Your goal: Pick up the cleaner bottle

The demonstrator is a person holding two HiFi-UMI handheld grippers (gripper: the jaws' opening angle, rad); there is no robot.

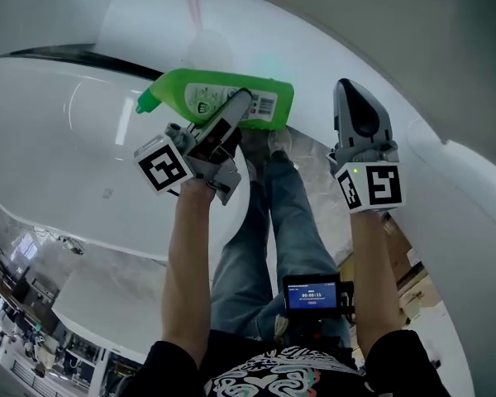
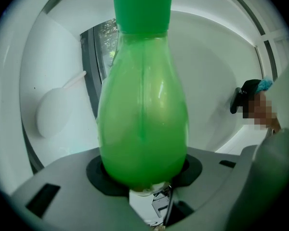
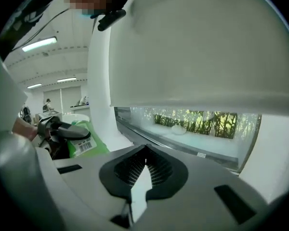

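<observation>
The green cleaner bottle (image 1: 200,94) lies roughly level in the air in the head view, its green cap (image 1: 146,102) pointing left and a barcode label near its base. My left gripper (image 1: 244,107) is shut on its body from below right. In the left gripper view the bottle (image 2: 143,114) fills the middle, standing out from the dark pads (image 2: 98,173) with its cap at the top. My right gripper (image 1: 348,91) is held to the right of the bottle, apart from it, jaws together with nothing in them. From the right gripper (image 3: 144,160) view the bottle (image 3: 83,139) shows at the left.
A large white rounded tub (image 1: 66,139) curves across the left and back, with a white ledge (image 1: 463,172) at the right. The person's legs in jeans (image 1: 264,238) and a small blue-screened device (image 1: 312,294) are below. A window with greenery (image 3: 202,121) lies beyond the right gripper.
</observation>
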